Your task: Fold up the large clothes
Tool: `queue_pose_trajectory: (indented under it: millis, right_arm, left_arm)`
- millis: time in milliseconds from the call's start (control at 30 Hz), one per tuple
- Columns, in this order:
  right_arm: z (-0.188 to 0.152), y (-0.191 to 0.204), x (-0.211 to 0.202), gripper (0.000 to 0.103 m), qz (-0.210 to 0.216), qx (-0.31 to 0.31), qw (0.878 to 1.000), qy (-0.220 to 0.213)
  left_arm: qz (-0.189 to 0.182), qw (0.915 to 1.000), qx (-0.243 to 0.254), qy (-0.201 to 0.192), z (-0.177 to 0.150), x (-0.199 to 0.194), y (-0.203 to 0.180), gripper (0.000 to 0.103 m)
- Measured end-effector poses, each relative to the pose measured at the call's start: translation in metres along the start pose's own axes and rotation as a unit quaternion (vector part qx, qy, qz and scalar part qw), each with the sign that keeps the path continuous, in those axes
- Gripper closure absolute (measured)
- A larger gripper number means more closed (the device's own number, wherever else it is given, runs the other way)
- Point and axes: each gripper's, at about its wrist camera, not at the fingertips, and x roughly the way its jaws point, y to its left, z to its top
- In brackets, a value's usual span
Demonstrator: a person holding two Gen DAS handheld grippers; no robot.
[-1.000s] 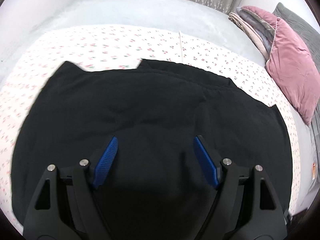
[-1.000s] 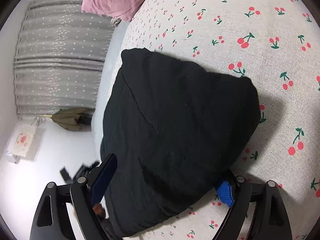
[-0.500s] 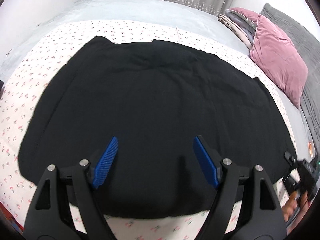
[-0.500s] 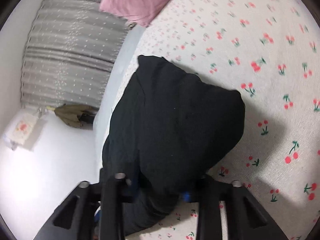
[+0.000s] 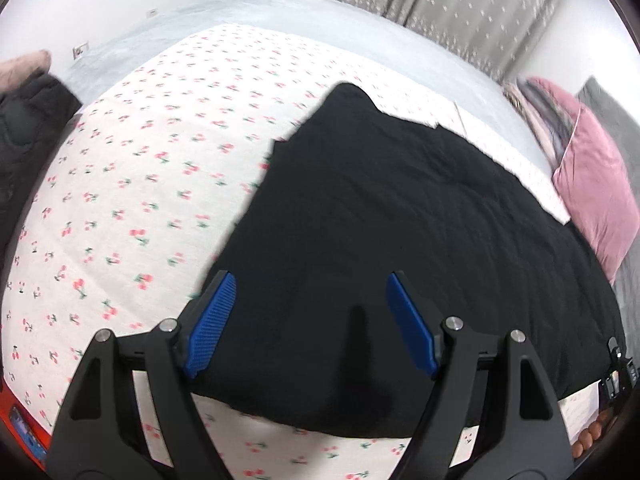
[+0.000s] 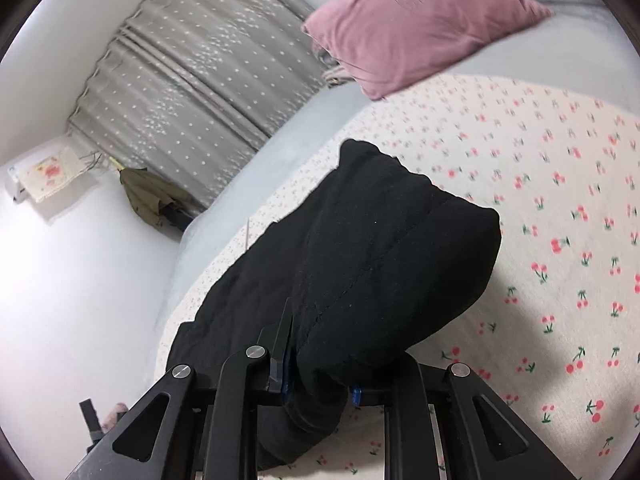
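A large black garment lies spread on the cherry-print sheet. My left gripper is open and empty, hovering over the garment's near left part, its blue pads apart. In the right wrist view my right gripper is shut on a bunched edge of the black garment, which rises in a hump in front of the camera. The blue pads are mostly hidden by the cloth.
A pink pillow lies at the bed's right side, also in the right wrist view. Grey curtains hang behind. A dark padded jacket sits at the left edge. The right gripper shows at the left view's lower right.
My right gripper has closed on the garment's edge and lifted it. My left gripper has swung left, so the garment now sits more to the right in its view.
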Motion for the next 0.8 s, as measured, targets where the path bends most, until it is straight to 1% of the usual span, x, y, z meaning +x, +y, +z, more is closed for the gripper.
queue_pose_trajectory:
  millis: [67, 133, 200, 233, 300, 333, 400, 433, 467, 500, 533, 567, 600, 633, 667, 700, 733, 767, 800]
  right_arm:
    - [0.0, 0.013, -0.004, 0.083, -0.005, -0.025, 1.0, -0.014]
    - [0.0, 0.041, -0.006, 0.084, -0.017, -0.069, 0.997, -0.035]
    - [-0.003, 0.076, -0.01, 0.084, -0.03, -0.131, 0.989, -0.06]
    - [-0.006, 0.098, -0.012, 0.085, -0.035, -0.167, 0.982, -0.075]
    - [-0.02, 0.148, -0.013, 0.085, -0.038, -0.249, 0.962, -0.104]
    - [-0.031, 0.174, -0.013, 0.085, -0.035, -0.29, 0.949, -0.119]
    - [-0.053, 0.214, -0.01, 0.085, -0.019, -0.352, 0.926, -0.137]
    - [-0.066, 0.234, -0.008, 0.085, -0.008, -0.386, 0.912, -0.142]
    - [-0.088, 0.257, -0.006, 0.085, 0.007, -0.43, 0.89, -0.148]
    - [-0.106, 0.272, -0.003, 0.085, 0.019, -0.463, 0.873, -0.149]
    - [-0.132, 0.29, 0.002, 0.085, 0.034, -0.506, 0.85, -0.146]
    - [-0.15, 0.301, 0.008, 0.085, 0.042, -0.53, 0.835, -0.141]
    - [-0.175, 0.313, 0.017, 0.085, 0.052, -0.558, 0.818, -0.13]
    - [-0.194, 0.321, 0.027, 0.085, 0.058, -0.576, 0.807, -0.117]
    - [-0.218, 0.327, 0.042, 0.085, 0.063, -0.597, 0.794, -0.094]
    - [-0.237, 0.33, 0.056, 0.085, 0.063, -0.614, 0.783, -0.076]
    - [-0.261, 0.331, 0.075, 0.085, 0.062, -0.633, 0.771, -0.047]
    - [-0.275, 0.329, 0.088, 0.085, 0.061, -0.641, 0.765, -0.023]
    - [-0.29, 0.323, 0.104, 0.085, 0.059, -0.646, 0.761, 0.011]
  left_arm:
    - [-0.009, 0.9998, -0.014, -0.005, 0.004, -0.003, 0.015, 0.025]
    - [-0.021, 0.9993, -0.029, -0.008, 0.006, -0.005, 0.03, 0.025]
    - [-0.024, 0.9987, -0.045, -0.008, 0.008, -0.004, 0.045, 0.025]
    - [-0.021, 0.9983, -0.053, -0.006, 0.008, -0.002, 0.05, 0.025]
    - [-0.021, 0.9967, -0.078, -0.003, 0.01, 0.001, 0.062, 0.025]
    - [-0.028, 0.9953, -0.093, -0.001, 0.011, 0.001, 0.068, 0.025]
    - [-0.063, 0.9904, -0.123, -0.002, 0.013, -0.002, 0.082, 0.025]
    - [-0.074, 0.988, -0.135, -0.006, 0.014, -0.005, 0.088, 0.025]
    - [-0.077, 0.9865, -0.144, -0.011, 0.015, -0.008, 0.093, 0.025]
    - [-0.075, 0.9854, -0.152, -0.017, 0.017, -0.009, 0.098, 0.025]
    - [-0.068, 0.9846, -0.16, -0.023, 0.018, -0.01, 0.103, 0.025]
    - [-0.059, 0.9839, -0.166, -0.027, 0.019, -0.01, 0.106, 0.025]
    - [-0.057, 0.9835, -0.17, -0.026, 0.019, -0.008, 0.109, 0.025]
    - [-0.061, 0.9831, -0.171, -0.022, 0.02, -0.007, 0.11, 0.025]
    - [-0.07, 0.9824, -0.172, -0.019, 0.02, -0.005, 0.11, 0.025]
    - [-0.077, 0.982, -0.172, -0.016, 0.02, -0.004, 0.11, 0.025]
    - [-0.078, 0.9821, -0.171, -0.015, 0.021, -0.003, 0.11, 0.025]
    - [-0.074, 0.9827, -0.169, -0.015, 0.02, -0.002, 0.11, 0.025]
    - [-0.07, 0.9836, -0.165, -0.015, 0.021, -0.002, 0.109, 0.025]
